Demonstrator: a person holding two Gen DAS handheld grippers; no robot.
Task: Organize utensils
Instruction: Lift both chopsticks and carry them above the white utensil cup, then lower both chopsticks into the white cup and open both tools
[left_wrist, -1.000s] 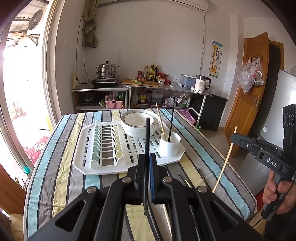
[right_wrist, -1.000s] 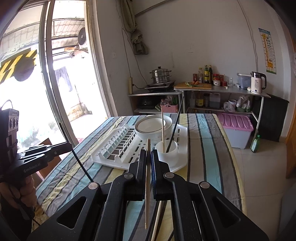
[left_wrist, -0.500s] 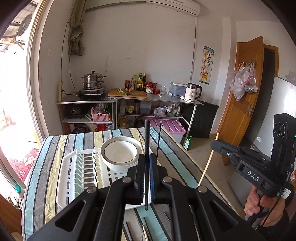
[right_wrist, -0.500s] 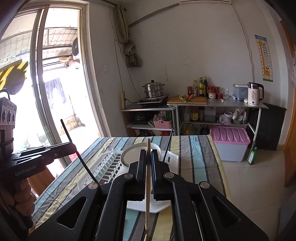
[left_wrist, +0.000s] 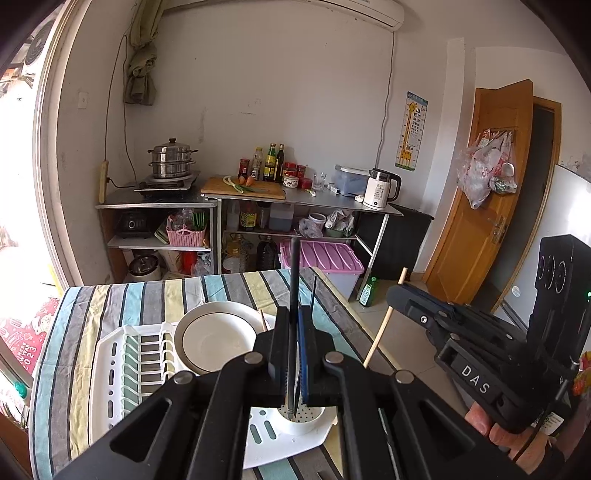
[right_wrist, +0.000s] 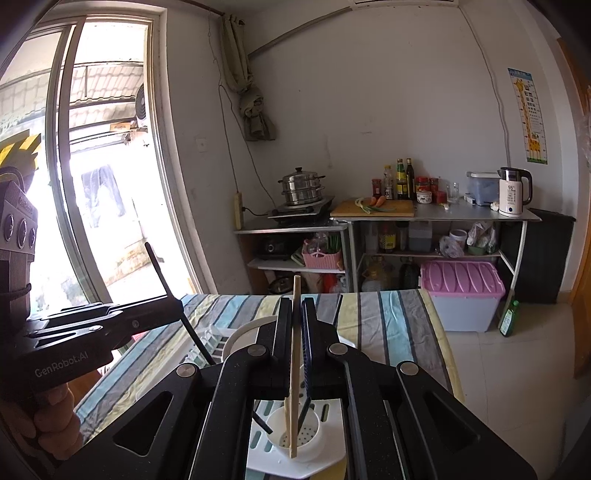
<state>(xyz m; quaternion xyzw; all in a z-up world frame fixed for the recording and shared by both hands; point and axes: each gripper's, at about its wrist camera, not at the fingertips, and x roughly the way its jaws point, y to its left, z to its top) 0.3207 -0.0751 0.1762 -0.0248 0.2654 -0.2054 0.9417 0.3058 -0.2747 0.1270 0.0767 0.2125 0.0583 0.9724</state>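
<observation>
Both chopsticks hang nearly upright over the white utensil cup (right_wrist: 293, 434), which stands at the near right corner of the white drying rack (left_wrist: 122, 365) on the striped table (right_wrist: 388, 325).

The right gripper (right_wrist: 295, 332) has its jaws pressed together on the pale wooden chopstick (right_wrist: 294, 373). Its long axis runs almost vertical and its lower tip hangs over the near rim of the cup, seemingly just inside.

The left gripper (left_wrist: 294, 339) likewise pinches the black chopstick (left_wrist: 293, 295) upright, its tip over the perforated cup floor.

A pale and a dark stick already lean in the cup.

The bowl (left_wrist: 216, 338) sits on the rack just behind the cup.

Both hands hold level, side by side, fingers pointing away across the table. Lowering straight down looks like the next call; the right tip appears nearer seating.
</observation>
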